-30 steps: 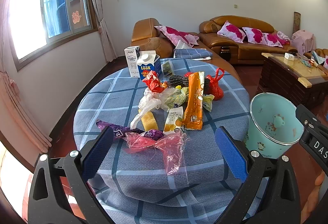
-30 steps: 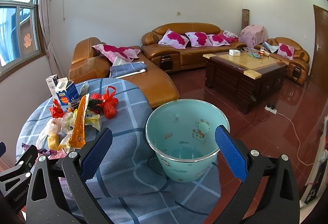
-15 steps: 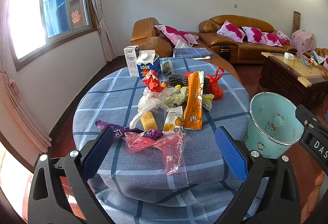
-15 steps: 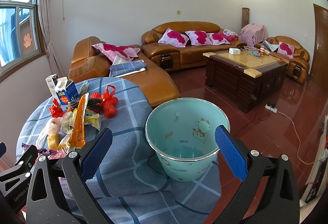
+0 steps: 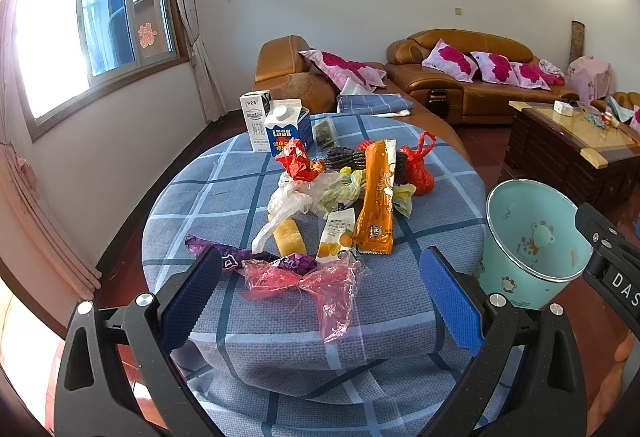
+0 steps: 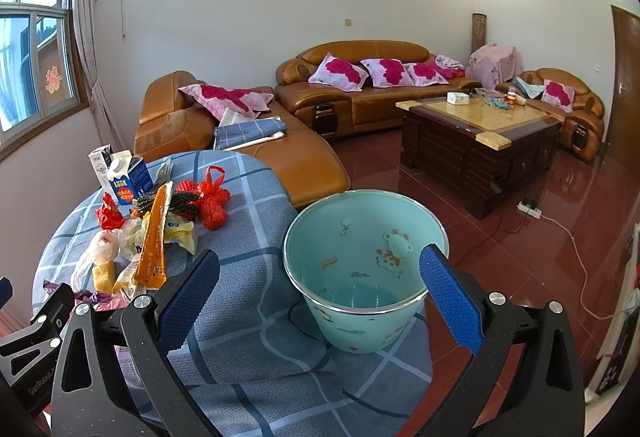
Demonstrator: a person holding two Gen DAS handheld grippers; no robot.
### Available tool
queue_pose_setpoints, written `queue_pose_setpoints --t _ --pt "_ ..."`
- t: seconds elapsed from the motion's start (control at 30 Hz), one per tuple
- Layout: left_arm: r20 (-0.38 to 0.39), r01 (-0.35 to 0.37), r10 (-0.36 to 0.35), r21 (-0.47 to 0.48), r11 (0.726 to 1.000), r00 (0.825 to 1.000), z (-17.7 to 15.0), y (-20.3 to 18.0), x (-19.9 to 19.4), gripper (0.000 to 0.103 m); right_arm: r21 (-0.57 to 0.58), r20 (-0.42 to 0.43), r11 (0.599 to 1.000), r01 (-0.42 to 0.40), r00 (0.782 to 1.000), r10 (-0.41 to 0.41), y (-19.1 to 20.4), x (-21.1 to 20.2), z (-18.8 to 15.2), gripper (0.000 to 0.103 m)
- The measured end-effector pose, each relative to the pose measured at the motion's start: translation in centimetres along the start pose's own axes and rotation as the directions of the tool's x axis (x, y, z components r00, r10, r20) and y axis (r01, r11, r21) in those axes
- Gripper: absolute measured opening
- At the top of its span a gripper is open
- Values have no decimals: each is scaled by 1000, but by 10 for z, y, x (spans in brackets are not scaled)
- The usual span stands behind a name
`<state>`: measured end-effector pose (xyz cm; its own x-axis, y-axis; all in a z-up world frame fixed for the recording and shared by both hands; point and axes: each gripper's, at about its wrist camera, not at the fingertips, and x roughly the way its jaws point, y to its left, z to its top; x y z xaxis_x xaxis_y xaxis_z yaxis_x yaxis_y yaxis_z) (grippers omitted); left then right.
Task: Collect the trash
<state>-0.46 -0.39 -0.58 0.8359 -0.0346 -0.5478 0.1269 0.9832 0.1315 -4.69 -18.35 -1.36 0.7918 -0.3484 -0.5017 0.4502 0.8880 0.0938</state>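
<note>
Trash lies in a heap on a round table covered with a blue checked cloth (image 5: 224,205). Nearest is a pink plastic wrapper (image 5: 312,283), then a purple wrapper (image 5: 228,255), a yellow bar (image 5: 289,237), an orange packet (image 5: 378,203), a red bag (image 5: 418,167) and two milk cartons (image 5: 286,131). My left gripper (image 5: 320,293) is open, its fingers to either side of the pink wrapper but short of it. A mint bin (image 6: 364,265) sits at the table's right edge. My right gripper (image 6: 320,293) is open just in front of the bin, holding nothing.
Brown leather sofas (image 6: 360,93) with pink pillows stand behind the table. A dark wooden coffee table (image 6: 476,137) is on the red tiled floor to the right, with a power strip and cable (image 6: 532,211) beside it. A window (image 5: 100,21) is on the left wall.
Both views have shifted only slightly; the trash, the bin and both open grippers stand as before.
</note>
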Motion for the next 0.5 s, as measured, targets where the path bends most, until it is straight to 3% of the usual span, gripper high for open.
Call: queue_pose_setpoints --t 0.3,0.5 --pt "-13 -1 1 -8 1000 1000 -1 4 4 97 7 6 1000 3 1000 -3 -3 3 0 98" --pt "-37 -7 5 -61 998 999 -7 37 16 97 8 16 1000 7 1000 -8 -7 7 -1 98"
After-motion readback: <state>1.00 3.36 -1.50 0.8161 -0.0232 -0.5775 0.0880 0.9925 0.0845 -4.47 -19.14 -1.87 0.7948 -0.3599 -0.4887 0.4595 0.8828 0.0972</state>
